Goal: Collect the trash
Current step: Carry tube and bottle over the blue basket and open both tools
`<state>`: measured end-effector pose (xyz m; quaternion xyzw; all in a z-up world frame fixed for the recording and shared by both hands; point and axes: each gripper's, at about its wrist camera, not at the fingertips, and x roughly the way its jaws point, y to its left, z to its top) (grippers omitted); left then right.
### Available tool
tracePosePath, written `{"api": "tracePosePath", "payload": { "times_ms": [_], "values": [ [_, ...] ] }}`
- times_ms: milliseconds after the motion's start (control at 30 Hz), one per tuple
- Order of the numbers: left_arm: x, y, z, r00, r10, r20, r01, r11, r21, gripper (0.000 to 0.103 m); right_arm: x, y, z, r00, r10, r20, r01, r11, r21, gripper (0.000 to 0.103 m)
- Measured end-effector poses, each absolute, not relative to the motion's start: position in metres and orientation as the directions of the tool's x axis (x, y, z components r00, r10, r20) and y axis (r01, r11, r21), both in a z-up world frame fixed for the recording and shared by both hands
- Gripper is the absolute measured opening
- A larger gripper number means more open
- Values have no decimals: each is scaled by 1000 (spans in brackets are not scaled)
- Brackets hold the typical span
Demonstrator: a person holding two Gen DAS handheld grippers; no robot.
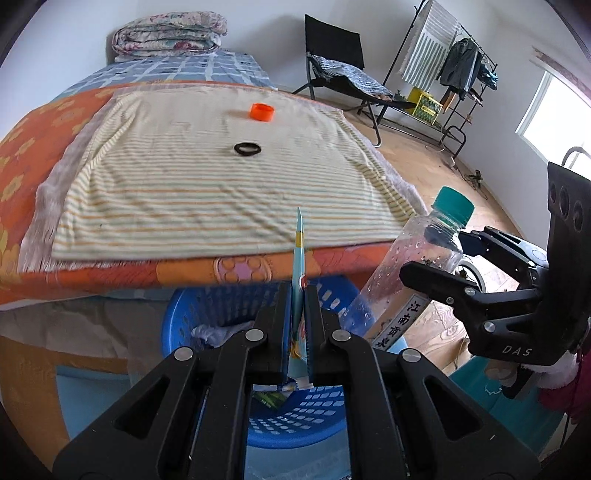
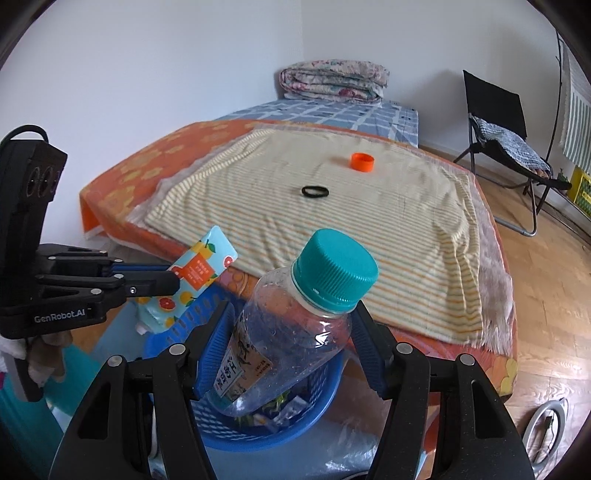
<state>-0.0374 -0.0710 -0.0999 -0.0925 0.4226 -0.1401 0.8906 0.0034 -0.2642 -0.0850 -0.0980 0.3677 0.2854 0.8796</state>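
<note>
My left gripper [image 1: 298, 302] is shut on a flat light-blue snack packet [image 1: 298, 258] with orange fruit print, held edge-on above the blue plastic basket [image 1: 221, 306]. The packet also shows in the right wrist view [image 2: 201, 269]. My right gripper [image 2: 291, 332] is shut on a clear plastic bottle [image 2: 288, 332] with a teal cap [image 2: 336, 269], held tilted over the same basket [image 2: 321, 398]. The bottle also shows in the left wrist view [image 1: 410, 273]. An orange bottle cap [image 1: 262, 112] and a black ring [image 1: 247, 148] lie on the striped cloth [image 1: 184, 192] on the bed.
The basket holds some wrappers and stands on the floor at the foot of the bed. A folded quilt [image 1: 170, 33] lies at the bed's far end. A black folding chair [image 1: 343, 74] and a clothes rack [image 1: 454, 74] stand to the right on the wooden floor.
</note>
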Motion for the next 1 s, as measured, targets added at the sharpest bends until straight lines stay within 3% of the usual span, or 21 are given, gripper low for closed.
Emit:
{"api": "tracePosePath", "payload": {
  "times_ms": [767, 800, 900, 1000],
  "values": [
    [-48, -79, -122, 545, -312, -779, 164, 950, -265, 5, 4, -254, -107, 502, 383, -775, -569, 821, 38, 63],
    [-47, -78, -122, 543, -309, -780, 161, 951, -264, 8, 4, -254, -108, 501, 382, -777, -567, 823, 39, 63],
    [-47, -76, -122, 548, -303, -780, 147, 952, -267, 32, 4, -254, -107, 501, 381, -777, -562, 826, 43, 63],
    [-47, -74, -121, 553, -298, -778, 141, 954, -265, 32, 4, -255, -107, 505, 380, -775, -557, 829, 43, 63]
  ]
}}
